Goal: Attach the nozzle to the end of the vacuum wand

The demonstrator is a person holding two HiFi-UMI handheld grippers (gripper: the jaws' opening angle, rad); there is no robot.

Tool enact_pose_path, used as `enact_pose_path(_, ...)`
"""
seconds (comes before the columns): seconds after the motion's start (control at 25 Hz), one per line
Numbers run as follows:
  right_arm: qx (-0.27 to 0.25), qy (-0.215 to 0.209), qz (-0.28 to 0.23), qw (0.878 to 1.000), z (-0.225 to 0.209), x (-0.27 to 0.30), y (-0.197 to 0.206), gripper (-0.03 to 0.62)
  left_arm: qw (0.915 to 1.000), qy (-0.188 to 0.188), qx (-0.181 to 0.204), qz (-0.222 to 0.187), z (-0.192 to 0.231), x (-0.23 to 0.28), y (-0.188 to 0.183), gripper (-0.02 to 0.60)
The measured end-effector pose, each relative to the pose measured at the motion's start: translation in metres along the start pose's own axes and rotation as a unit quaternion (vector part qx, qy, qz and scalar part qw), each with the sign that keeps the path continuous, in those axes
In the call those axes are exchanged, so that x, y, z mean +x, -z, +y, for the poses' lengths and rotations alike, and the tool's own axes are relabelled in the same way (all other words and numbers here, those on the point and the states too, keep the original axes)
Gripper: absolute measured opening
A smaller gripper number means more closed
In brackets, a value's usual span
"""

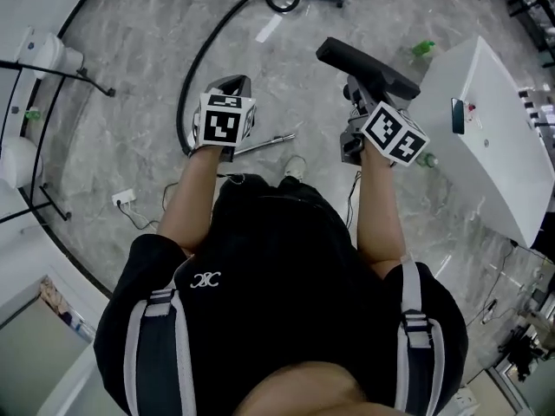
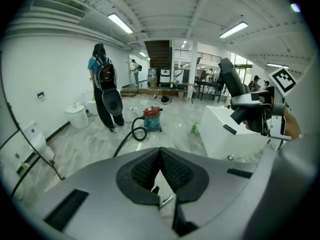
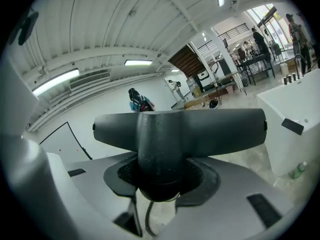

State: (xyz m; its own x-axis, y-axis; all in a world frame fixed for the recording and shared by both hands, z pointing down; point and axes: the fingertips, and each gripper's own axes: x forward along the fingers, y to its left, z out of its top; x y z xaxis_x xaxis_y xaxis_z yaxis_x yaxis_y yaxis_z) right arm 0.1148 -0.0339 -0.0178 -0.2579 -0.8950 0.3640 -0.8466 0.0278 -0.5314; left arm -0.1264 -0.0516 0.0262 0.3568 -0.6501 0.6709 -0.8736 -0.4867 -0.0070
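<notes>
A black T-shaped floor nozzle [image 1: 367, 66] is up in the air, its round neck [image 3: 160, 154] clamped between the jaws of my right gripper [image 1: 357, 95], which is shut on it. The nozzle's wide bar [image 3: 200, 126] fills the right gripper view. My left gripper [image 1: 229, 85] is shut with nothing in it; its pads [image 2: 172, 171] meet. The thin metal vacuum wand [image 1: 264, 144] lies on the floor below and between the two grippers, and its end [image 2: 167, 200] shows through the gap under the left jaws. The black hose [image 1: 204, 55] curves away from it.
The hose runs to a red and teal vacuum cleaner [image 2: 152, 118] across the grey marble floor. A white table [image 1: 490, 137] stands at the right with a phone-like object on it; a green bottle [image 1: 422, 48] stands beside it. A person with a backpack [image 2: 105, 84] stands far off.
</notes>
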Motion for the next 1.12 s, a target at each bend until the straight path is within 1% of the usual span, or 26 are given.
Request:
enact_pose_path(0.08,0.01,0.0,0.016,1.0,-0.014,0.017,0.008,0.175,0.9998,0.001,-0.014,0.017,0.001,0.015,0.012,0.011)
enact_pose_path(0.24,0.046,0.0,0.064,0.997,-0.033,0.048,0.05,0.175,0.9981,0.019,-0.013,0.057,0.004,0.052,0.055,0.011)
enact_pose_path(0.36,0.061,0.015,0.094,0.994,-0.068,0.078,0.083,0.175,0.9946,0.057,-0.025,0.082,-0.008,0.11,0.091,0.011)
enact_pose_path(0.44,0.07,0.031,0.117,0.99,-0.1,0.096,0.113,0.175,0.9903,0.089,-0.006,0.107,-0.027,0.16,0.127,0.011)
enact_pose_path(0.48,0.074,0.039,0.131,0.988,-0.115,0.104,0.134,0.175,0.9868,0.105,0.01,0.123,-0.035,0.186,0.154,0.011)
enact_pose_path(0.56,0.08,0.056,0.166,0.981,-0.144,0.126,0.186,0.175,0.9765,0.139,0.039,0.16,-0.046,0.24,0.222,0.012)
enact_pose_path(0.64,0.097,0.074,0.195,0.973,-0.173,0.156,0.24,0.175,0.9636,0.173,0.058,0.195,-0.046,0.296,0.294,0.014)
enact_pose_path(0.72,0.129,0.085,0.203,0.967,-0.198,0.181,0.28,0.175,0.9518,0.197,0.077,0.222,-0.048,0.343,0.354,0.027)
enact_pose_path(0.76,0.144,0.085,0.203,0.965,-0.209,0.189,0.294,0.175,0.9465,0.204,0.09,0.233,-0.053,0.362,0.381,0.053)
enact_pose_path(0.8,0.154,0.082,0.204,0.963,-0.22,0.194,0.307,0.175,0.9403,0.212,0.103,0.246,-0.06,0.377,0.409,0.093)
enact_pose_path(0.84,0.159,0.076,0.207,0.962,-0.231,0.2,0.321,0.175,0.9323,0.222,0.115,0.262,-0.067,0.393,0.439,0.153)
enact_pose_path(0.88,0.16,0.071,0.211,0.962,-0.243,0.21,0.337,0.175,0.9223,0.233,0.129,0.28,-0.072,0.41,0.473,0.214)
enact_pose_path(0.92,0.165,0.071,0.214,0.96,-0.257,0.223,0.357,0.175,0.9114,0.242,0.147,0.298,-0.073,0.429,0.509,0.23)
enact_pose_path(0.96,0.178,0.077,0.216,0.957,-0.271,0.235,0.381,0.175,0.9009,0.248,0.167,0.315,-0.071,0.449,0.544,0.236)
enact_pose_path(1.0,0.188,0.078,0.218,0.954,-0.285,0.247,0.407,0.175,0.892,0.249,0.185,0.329,-0.067,0.467,0.576,0.236)
enact_pose_path(1.04,0.19,0.073,0.221,0.954,-0.297,0.258,0.432,0.175,0.8861,0.248,0.198,0.338,-0.063,0.485,0.606,0.236)
enact_pose_path(1.12,0.184,0.052,0.231,0.954,-0.32,0.277,0.479,0.175,0.8818,0.241,0.208,0.347,-0.059,0.52,0.655,0.236)
